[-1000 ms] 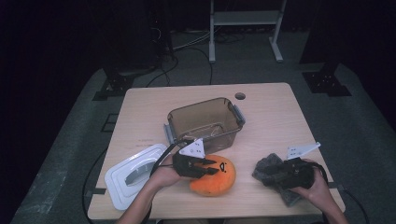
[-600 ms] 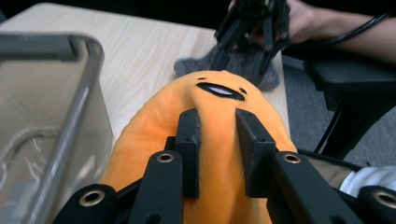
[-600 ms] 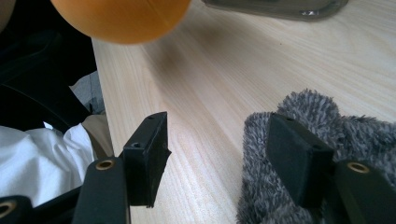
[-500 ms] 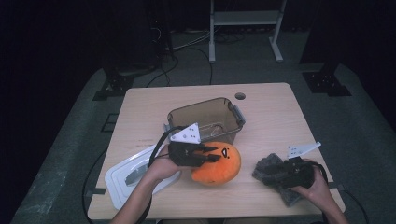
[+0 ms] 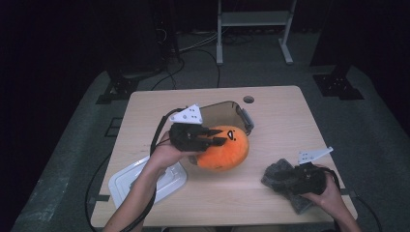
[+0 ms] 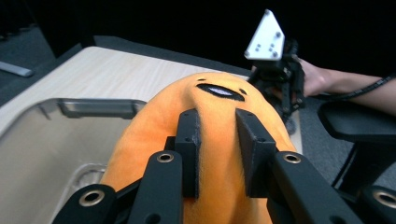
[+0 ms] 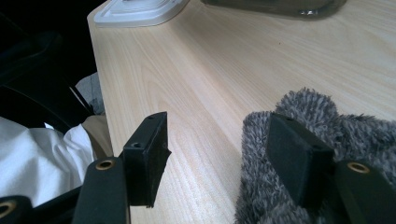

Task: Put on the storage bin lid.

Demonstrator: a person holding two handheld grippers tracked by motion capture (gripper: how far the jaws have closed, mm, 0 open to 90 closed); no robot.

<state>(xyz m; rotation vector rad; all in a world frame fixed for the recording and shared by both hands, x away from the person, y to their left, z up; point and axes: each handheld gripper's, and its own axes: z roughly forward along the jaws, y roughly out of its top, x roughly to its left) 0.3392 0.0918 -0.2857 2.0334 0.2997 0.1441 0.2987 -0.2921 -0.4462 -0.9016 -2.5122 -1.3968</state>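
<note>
The left claw was clenched on the orange plush, its two pads pinching a fold of fabric along the top, and it held the toy clear of the counter, at the near rim of the open clear bin at mid-counter. The step in hand looked like dropping the plush into that bin. To do it well, the grip on the fold should stay firm, since the soft, bulky body could slip or swing; the toy should be carried far enough that its middle sat over the opening, then lowered until it rested inside before letting go, so it would not catch on the rim or the side latch. The right claw was released, its jaws apart, one pad resting on the grey fluffy cloth at the near right, nothing pinched. The white lid lay at the near left, well clear of the bin. No brand, label or writing could be read on anything; the plush bore only a stitched face.
</note>
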